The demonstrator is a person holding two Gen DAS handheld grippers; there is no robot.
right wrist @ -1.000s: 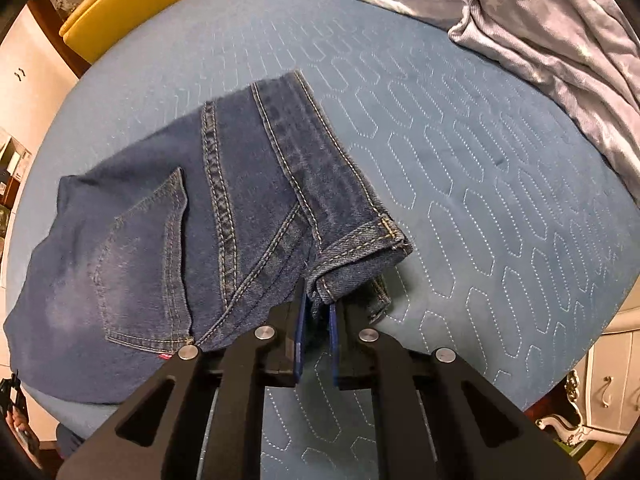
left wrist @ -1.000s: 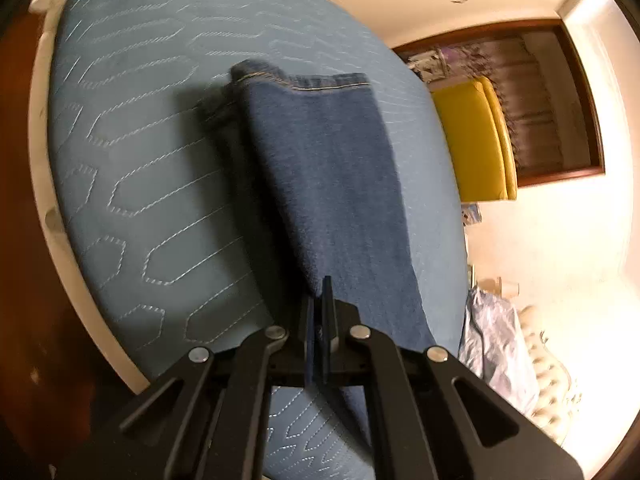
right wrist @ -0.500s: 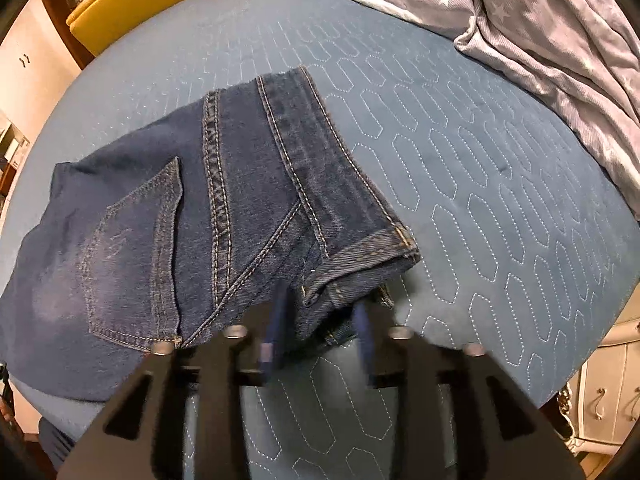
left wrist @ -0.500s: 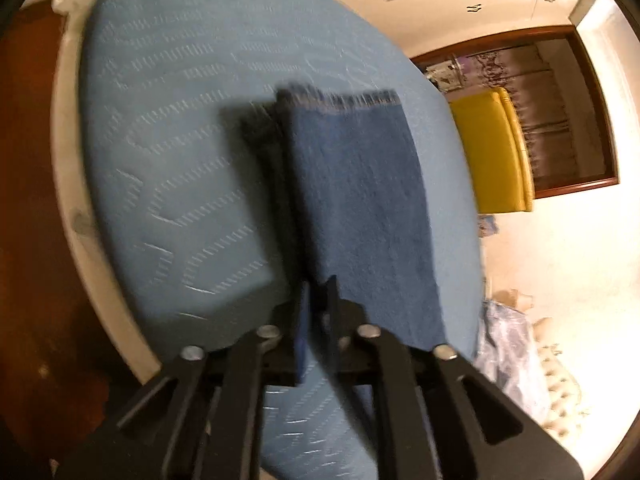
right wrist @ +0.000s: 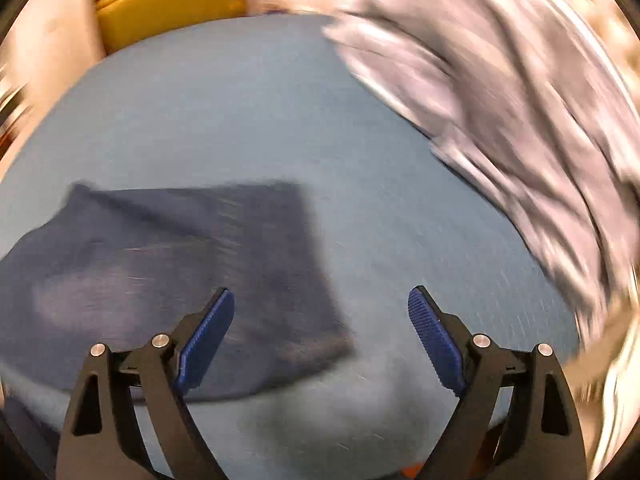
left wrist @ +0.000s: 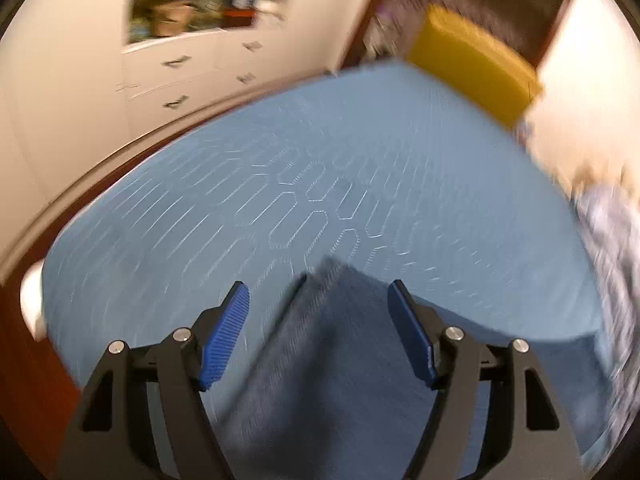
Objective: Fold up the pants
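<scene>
The dark blue jeans (right wrist: pixel 168 264) lie folded in a flat block on the blue quilted bed (right wrist: pixel 248 112). Both views are motion-blurred. My right gripper (right wrist: pixel 320 320) is open and empty, above the bed at the jeans' right edge. In the left wrist view a corner of the jeans (left wrist: pixel 336 360) lies below and between my fingers. My left gripper (left wrist: pixel 318 312) is open and holds nothing.
A grey star-patterned blanket (right wrist: pixel 500 92) is heaped on the bed's right side. A yellow chair (left wrist: pixel 472 64) stands beyond the bed's far edge. White drawers and a shelf (left wrist: pixel 192 52) line the wall. The bed's wooden frame (left wrist: pixel 60 208) runs along its left edge.
Both grippers have opened and let go of the jeans. Both have swung away and lifted, and the jeans now lie folded over on the bed.
</scene>
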